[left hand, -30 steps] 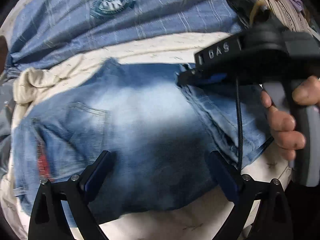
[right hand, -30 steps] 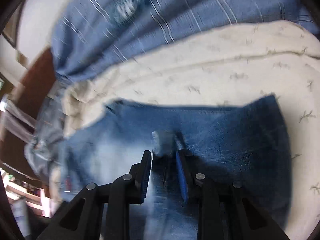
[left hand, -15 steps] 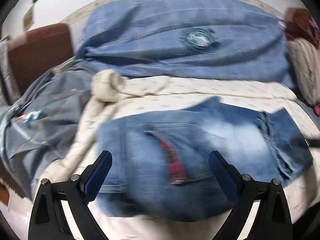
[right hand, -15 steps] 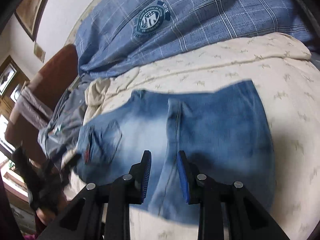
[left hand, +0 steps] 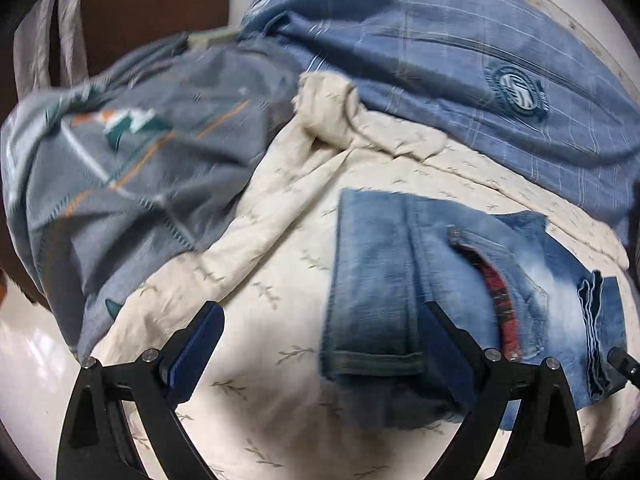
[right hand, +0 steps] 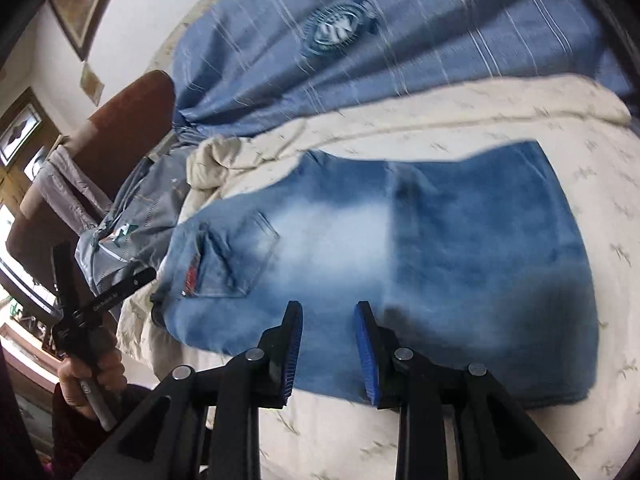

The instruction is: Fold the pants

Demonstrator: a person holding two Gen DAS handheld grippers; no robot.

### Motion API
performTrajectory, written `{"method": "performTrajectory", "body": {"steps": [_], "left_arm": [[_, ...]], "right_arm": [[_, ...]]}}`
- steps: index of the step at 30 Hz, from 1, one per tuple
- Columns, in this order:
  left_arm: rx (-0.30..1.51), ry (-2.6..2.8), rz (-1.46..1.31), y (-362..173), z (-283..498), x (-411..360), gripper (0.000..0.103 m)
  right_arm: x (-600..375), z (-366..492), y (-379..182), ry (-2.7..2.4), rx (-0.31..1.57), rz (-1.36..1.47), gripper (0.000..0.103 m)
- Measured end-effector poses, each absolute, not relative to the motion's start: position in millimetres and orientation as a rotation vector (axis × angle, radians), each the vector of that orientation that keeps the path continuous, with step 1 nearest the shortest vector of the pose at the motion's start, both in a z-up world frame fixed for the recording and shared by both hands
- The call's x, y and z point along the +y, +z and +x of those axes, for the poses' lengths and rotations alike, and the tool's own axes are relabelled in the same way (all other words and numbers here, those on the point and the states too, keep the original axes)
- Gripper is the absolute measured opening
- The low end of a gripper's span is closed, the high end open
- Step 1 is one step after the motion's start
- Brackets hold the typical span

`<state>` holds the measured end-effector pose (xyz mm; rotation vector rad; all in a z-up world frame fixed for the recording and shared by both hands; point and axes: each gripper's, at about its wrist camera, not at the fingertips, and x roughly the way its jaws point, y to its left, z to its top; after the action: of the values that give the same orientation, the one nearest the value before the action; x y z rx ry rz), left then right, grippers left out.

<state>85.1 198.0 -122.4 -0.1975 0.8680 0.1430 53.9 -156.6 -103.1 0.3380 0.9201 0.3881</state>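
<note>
On the left, the left gripper (left hand: pixel 316 356) is hanging wide open over the cream leaf-print bed cover (left hand: pixel 256 292), holding nothing. The faded blue denim pants (right hand: pixel 400 248) are lying folded into a short, flat bundle on that cover. On the right, the right gripper (right hand: pixel 326 350) is hovering part open, empty. The folding is looking nearly finished.

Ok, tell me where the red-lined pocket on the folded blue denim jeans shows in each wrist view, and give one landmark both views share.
Left wrist view: the red-lined pocket sits right of centre on the folded blue denim jeans, above the right-hand finger.
Right wrist view: the same pocket lies at the jeans' left end, left of centre.
Shared landmark: the round crest badge on the blue striped cover, beyond the jeans in both.
</note>
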Motion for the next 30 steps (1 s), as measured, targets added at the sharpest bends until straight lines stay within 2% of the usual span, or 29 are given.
{"method": "performTrajectory", "body": {"steps": [10, 15, 21, 23, 27, 30], "left_arm": [[0.958, -0.06, -0.443, -142.3, 88.6, 219.0, 0.098], [0.987, -0.117, -0.449, -147.5, 98.4, 203.1, 0.098], [1.052, -0.141, -0.402, -158.8, 109.9, 181.2, 0.093], [1.056, -0.133, -0.395, -160.7, 111.5, 178.8, 0.089], [1.044, -0.164, -0.411, -160.6, 112.6, 178.2, 0.072], [1.036, -0.173, -0.432, -162.4, 112.2, 182.2, 0.07]], "right_arm": [[-109.9, 72.7, -118.3, 0.354, 0.935, 0.265, 0.03], [-101.8, 79.8, -125.4, 0.287, 0.939, 0.228, 0.027], [-99.8, 87.5, -137.7, 0.275, 0.996, 0.188, 0.028], [-101.4, 86.7, -138.0, 0.28, 0.999, 0.197, 0.028], [-105.2, 86.7, -139.4, 0.292, 1.009, 0.228, 0.028], [-105.2, 85.7, -139.4, 0.297, 1.012, 0.227, 0.028]]}}
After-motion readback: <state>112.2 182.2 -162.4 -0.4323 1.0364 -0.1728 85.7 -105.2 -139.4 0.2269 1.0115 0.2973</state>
